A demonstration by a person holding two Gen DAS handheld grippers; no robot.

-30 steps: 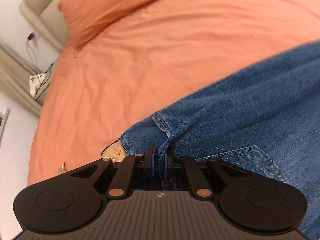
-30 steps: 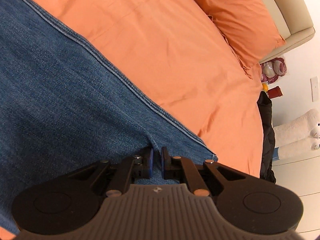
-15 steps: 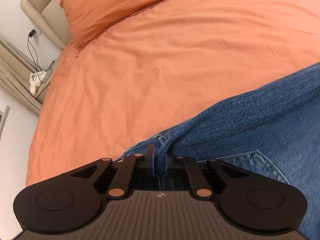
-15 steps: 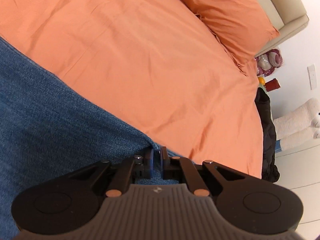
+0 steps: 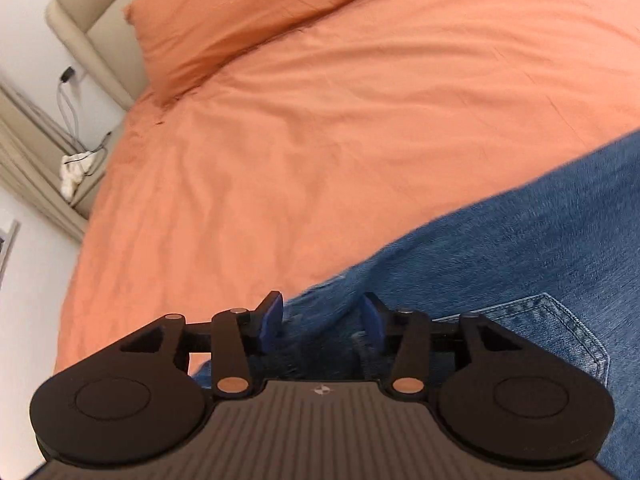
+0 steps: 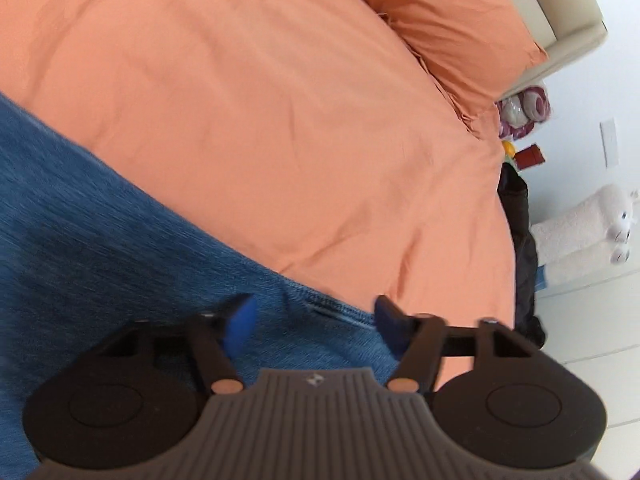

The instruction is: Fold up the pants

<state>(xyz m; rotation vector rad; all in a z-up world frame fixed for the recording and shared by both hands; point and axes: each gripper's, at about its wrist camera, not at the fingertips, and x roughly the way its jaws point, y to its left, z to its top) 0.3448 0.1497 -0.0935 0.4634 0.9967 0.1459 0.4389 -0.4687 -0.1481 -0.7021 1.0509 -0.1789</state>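
Blue denim pants lie on the orange bedcover; a back pocket shows at the lower right of the left wrist view. My left gripper hovers over the waistband corner, its jaws opening, denim lying between the blue pads without being pressed. In the right wrist view the pants fill the lower left, with a stitched hem edge near the bedcover. My right gripper is over that hem, jaws opening, the pads apart and off the cloth.
Orange pillows lean on a beige headboard. A nightstand with white cables stands by the bed's left side. On the right are a dark garment, a white plush toy and small items.
Both grippers were shut on the denim and have now spread their jaws, letting it go. The pants have dropped lower and flatter onto the bedcover.
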